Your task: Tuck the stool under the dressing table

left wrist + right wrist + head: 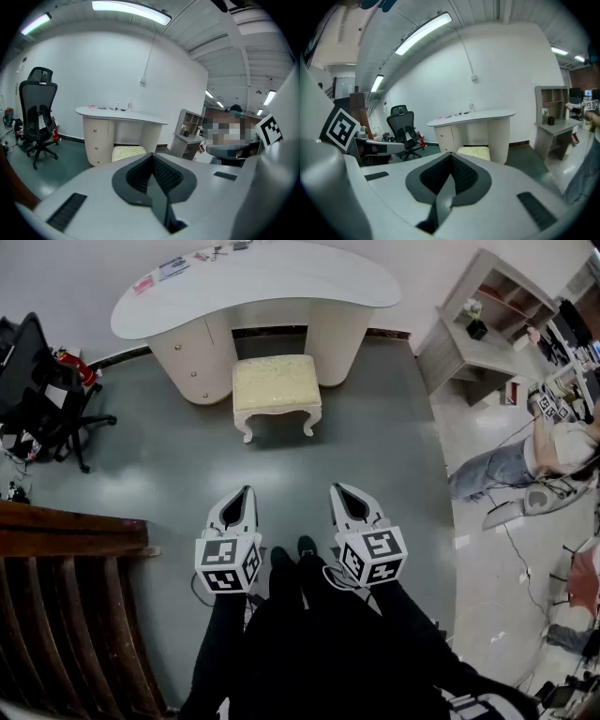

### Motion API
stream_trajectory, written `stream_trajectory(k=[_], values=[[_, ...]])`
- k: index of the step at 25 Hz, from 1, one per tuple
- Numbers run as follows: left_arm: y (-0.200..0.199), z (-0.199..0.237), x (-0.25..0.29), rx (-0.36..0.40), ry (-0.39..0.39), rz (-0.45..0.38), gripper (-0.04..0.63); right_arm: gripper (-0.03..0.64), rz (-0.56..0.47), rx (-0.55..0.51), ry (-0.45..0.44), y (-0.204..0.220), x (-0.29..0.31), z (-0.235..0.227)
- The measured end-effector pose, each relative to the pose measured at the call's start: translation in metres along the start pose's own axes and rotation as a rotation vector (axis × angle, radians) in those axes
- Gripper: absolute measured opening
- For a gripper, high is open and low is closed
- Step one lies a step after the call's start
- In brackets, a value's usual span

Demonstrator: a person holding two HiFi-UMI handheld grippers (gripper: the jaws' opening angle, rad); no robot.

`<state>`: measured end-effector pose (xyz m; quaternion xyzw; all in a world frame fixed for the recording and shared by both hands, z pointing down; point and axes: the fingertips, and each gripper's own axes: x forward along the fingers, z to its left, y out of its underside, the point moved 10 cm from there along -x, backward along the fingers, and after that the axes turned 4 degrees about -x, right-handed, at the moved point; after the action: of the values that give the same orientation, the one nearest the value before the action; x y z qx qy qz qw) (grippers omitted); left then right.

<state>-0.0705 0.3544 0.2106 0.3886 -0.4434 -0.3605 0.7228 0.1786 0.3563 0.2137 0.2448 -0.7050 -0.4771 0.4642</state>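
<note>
The stool (277,385), with a cream cushion and curved white legs, stands on the grey floor in front of the knee gap of the white dressing table (309,277), its back edge near the opening. My left gripper (248,489) and right gripper (336,487) are held side by side well short of the stool, both shut on nothing. The left gripper view shows the jaws closed together (152,154) with the stool (127,151) and dressing table (119,115) far ahead. In the right gripper view the shut jaws (451,154) point toward the stool (476,151) and table (473,117).
A black office chair (42,395) stands at the left by the wall. Dark wooden furniture (66,615) fills the lower left. At the right are a grey shelf unit (487,310), a person sitting on the floor (553,451) and cables. Small items lie on the tabletop (173,266).
</note>
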Motion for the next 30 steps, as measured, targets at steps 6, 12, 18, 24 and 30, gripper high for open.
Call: stream_trajectory(k=[6,12,18,24,30], values=[[0.006,0.006,-0.001,-0.008,-0.005,0.012,0.008,0.005,-0.012,-0.021,0.007,-0.003,0.001,0.003],[0.007,0.014,0.001,-0.033,-0.011,0.021,0.008,0.005,0.021,0.009,0.023,0.004,0.011,0.0],[0.024,0.04,0.019,-0.059,-0.045,0.122,0.008,0.005,0.203,0.2,0.147,0.049,0.032,-0.029],[0.043,0.073,0.035,-0.107,-0.08,0.204,0.008,0.005,0.35,0.175,0.208,0.073,0.045,-0.045],[0.048,0.098,0.046,-0.151,-0.115,0.244,0.008,0.005,0.407,0.15,0.235,0.069,0.06,-0.044]])
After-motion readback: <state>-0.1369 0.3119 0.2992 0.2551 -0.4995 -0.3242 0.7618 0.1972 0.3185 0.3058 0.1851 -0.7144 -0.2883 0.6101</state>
